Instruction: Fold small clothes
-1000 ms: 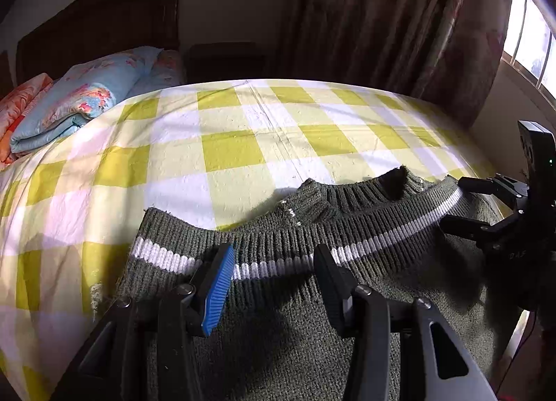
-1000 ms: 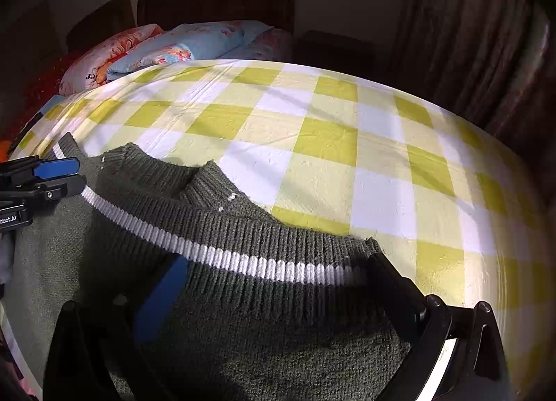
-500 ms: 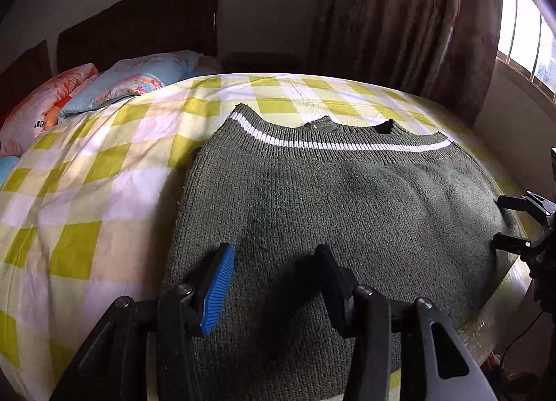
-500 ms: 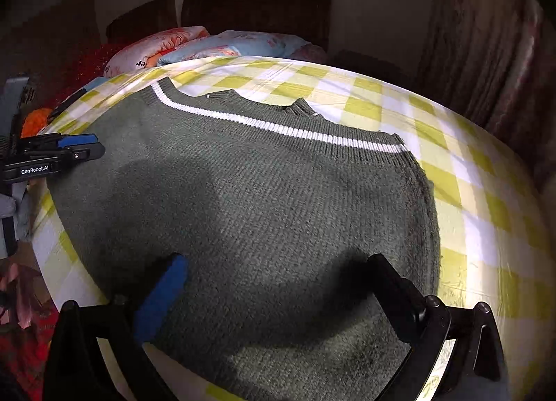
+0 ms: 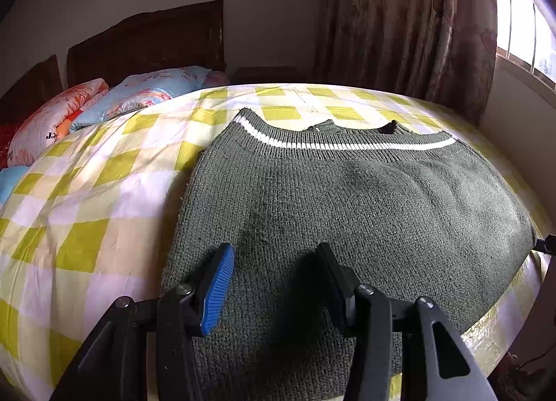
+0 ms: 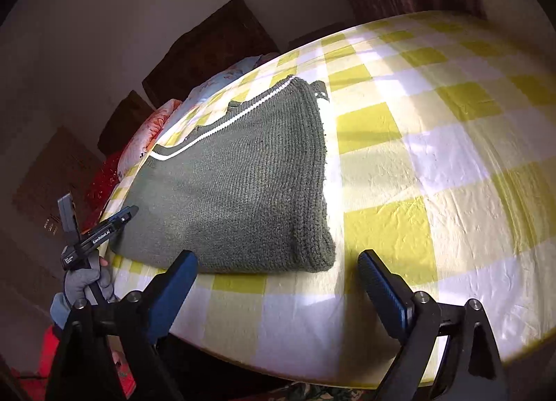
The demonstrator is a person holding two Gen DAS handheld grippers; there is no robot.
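A dark green knitted sweater [image 5: 347, 199] with a white stripe along its far ribbed hem lies folded flat on the yellow-and-white checked bed [image 5: 87, 192]. My left gripper [image 5: 274, 276] is open and empty, hovering over the sweater's near edge. My right gripper [image 6: 278, 283] is open and empty, just off the sweater's [image 6: 236, 178] near right corner, above the bed's edge. The left gripper also shows at the left of the right wrist view [image 6: 118, 220], at the sweater's far side.
Flowered pillows [image 5: 104, 105] and a dark wooden headboard [image 5: 146, 39] are at the bed's head. Curtains [image 5: 410, 29] and a window [image 5: 528, 29] stand on the right. Bare checked sheet [image 6: 434, 157] lies right of the sweater.
Both grippers have pulled back from the sweater's striped hem toward the near bed edge. The right gripper has swung to the sweater's right corner. The sweater now lies flat.
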